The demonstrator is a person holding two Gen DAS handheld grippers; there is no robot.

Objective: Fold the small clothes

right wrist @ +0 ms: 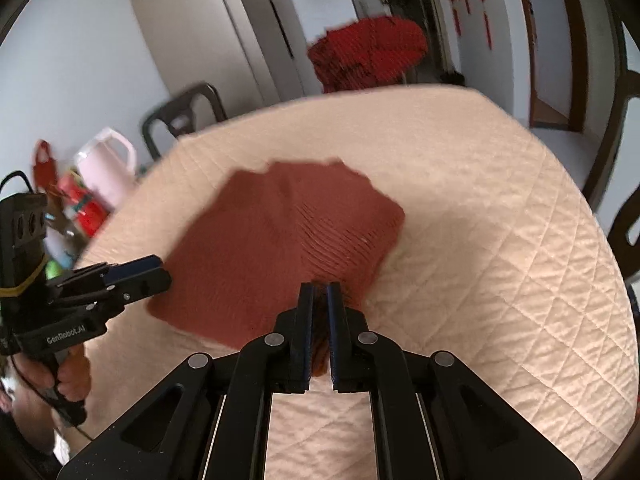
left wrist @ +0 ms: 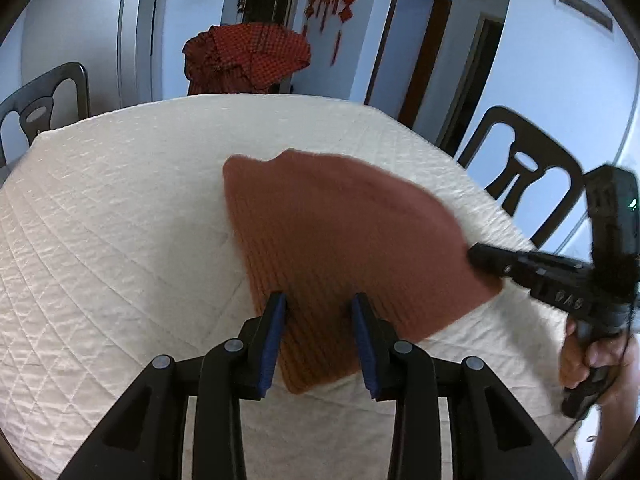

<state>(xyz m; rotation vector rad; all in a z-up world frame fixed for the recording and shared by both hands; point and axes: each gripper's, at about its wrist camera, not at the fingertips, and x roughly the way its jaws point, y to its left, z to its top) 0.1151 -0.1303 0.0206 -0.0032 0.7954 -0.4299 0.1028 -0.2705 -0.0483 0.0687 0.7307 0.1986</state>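
A rust-brown ribbed knit garment lies on the quilted cream table cover; it also shows in the right wrist view. My left gripper is open, its blue-padded fingers astride the garment's near edge. My right gripper is shut on the garment's near edge, with cloth pinched between its fingers. In the left wrist view the right gripper reaches in from the right at the garment's right edge. In the right wrist view the left gripper sits at the garment's left edge.
Dark chairs stand around the table. A red checked cloth is draped on something behind the far edge. A pink kettle and small items sit off the table's left side. The cover stretches wide to the right.
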